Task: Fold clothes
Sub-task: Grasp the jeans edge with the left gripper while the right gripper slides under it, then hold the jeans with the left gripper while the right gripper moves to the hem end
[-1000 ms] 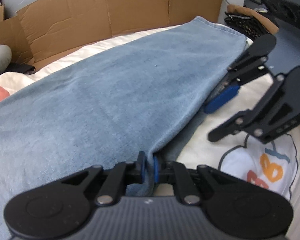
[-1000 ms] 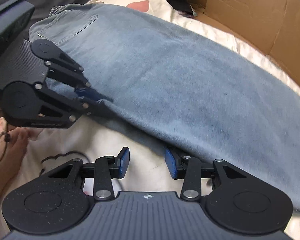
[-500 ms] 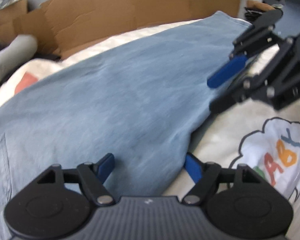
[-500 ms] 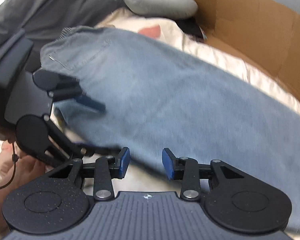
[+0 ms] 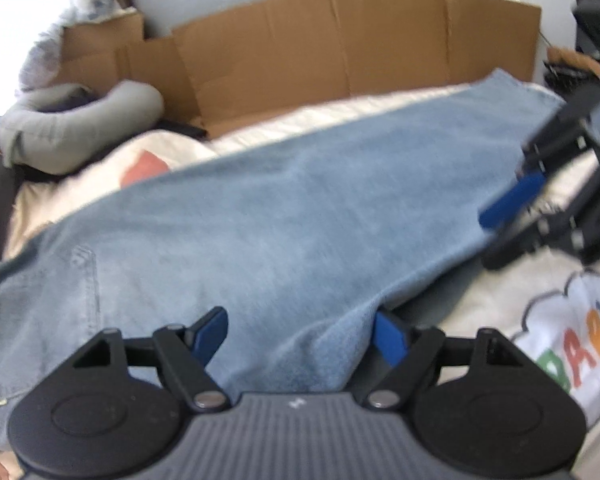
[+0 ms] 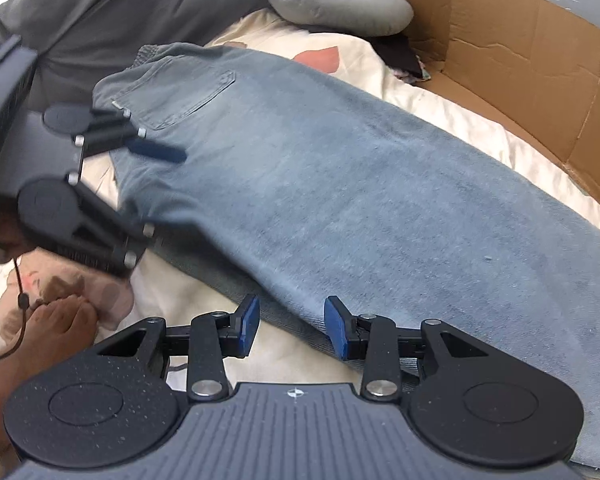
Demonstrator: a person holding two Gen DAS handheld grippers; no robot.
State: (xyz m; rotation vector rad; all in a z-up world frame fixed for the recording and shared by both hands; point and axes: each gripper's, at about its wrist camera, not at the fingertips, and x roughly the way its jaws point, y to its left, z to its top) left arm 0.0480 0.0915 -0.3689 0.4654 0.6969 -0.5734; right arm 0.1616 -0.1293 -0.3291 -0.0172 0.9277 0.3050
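While the blue jeans (image 5: pixel 284 216) lie long and flat on the cream blanket (image 6: pixel 460 128), both tools hang just over their near edge. The left gripper (image 5: pixel 300 332) has its jaws spread wide, with denim between them but not pinched. The right gripper (image 6: pixel 292 326) is partly spread and grips nothing. Brown cardboard (image 5: pixel 340 52) stands behind the blanket, with a grey pillow (image 6: pixel 332 4) nearby.

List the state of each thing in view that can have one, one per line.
jeans: folded lengthwise, lying flat on the bedding, back pocket up
left gripper: open, jeans edge between its pads, not pinched
right gripper: open, over the jeans edge, holding nothing
cardboard box: flaps open
neck pillow: lying loose beside the cardboard box
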